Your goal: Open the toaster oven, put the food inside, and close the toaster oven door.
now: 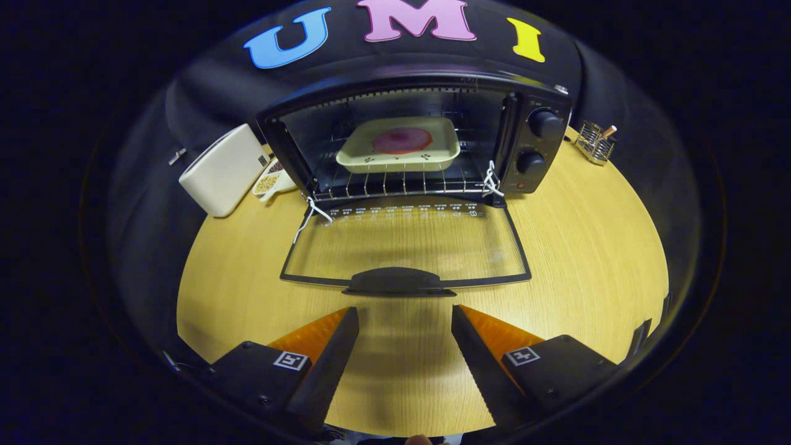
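gripper (405,315) fingers spread apart, nothing between them, over bare wooden worktop (587,247). just ahead: door handle (395,281) of the toaster oven (420,142), glass door (405,244) folded flat down on worktop. beyond, inside on the rack: cream tray (398,154) with pink food (401,141). white box (222,170) left of oven.

No legible text, brand or number is found. The toaster oven door (405,244) carries a row of small white markings along its hinge edge, too small to read. Markings around the control knobs (545,122) are likewise unreadable. Each finger of the gripper (405,321) bears a square black-and-white coded marker (290,360), without letters.
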Motion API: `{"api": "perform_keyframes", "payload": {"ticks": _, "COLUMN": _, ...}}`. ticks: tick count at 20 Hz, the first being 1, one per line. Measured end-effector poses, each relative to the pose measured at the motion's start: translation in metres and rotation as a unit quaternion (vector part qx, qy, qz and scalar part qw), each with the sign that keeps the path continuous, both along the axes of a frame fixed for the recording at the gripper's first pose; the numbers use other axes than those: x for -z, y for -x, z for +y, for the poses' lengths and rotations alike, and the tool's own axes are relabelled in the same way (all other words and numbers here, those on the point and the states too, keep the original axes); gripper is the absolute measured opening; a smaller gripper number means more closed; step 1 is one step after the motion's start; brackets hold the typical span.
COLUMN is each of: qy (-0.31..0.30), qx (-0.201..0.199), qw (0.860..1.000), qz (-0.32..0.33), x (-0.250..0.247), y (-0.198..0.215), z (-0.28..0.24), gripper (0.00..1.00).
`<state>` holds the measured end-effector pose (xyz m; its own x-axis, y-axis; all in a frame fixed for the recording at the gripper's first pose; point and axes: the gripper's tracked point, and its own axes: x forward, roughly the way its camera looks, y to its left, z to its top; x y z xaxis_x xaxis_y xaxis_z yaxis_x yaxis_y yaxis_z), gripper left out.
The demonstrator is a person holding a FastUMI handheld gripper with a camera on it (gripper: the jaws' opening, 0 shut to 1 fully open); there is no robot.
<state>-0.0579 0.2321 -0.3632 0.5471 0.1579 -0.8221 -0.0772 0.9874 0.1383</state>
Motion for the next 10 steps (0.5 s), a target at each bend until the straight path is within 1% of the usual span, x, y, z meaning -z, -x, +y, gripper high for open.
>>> {"api": "perform_keyframes", "payload": {"ticks": 4, "qy": 0.023, "qx": -0.003, "qw": 1.0, "qz": 0.014, "x": 0.024, "y": -0.008, "z": 0.005, "gripper": 0.99}}
{"api": "perform_keyframes", "payload": {"ticks": 8, "qy": 0.037, "qx": 0.009, "qw": 0.999, "qz": 0.027, "x": 0.037, "y": -0.014, "z": 0.008, "gripper": 0.99}}
{"api": "perform_keyframes", "payload": {"ticks": 9, "qy": 0.044, "qx": 0.015, "qw": 0.999, "qz": 0.017, "x": 0.037, "y": -0.019, "z": 0.006, "gripper": 0.99}}
{"api": "perform_keyframes", "payload": {"ticks": 10, "qy": 0.046, "qx": 0.021, "qw": 0.998, "qz": 0.024, "x": 0.037, "y": -0.017, "z": 0.006, "gripper": 0.98}}
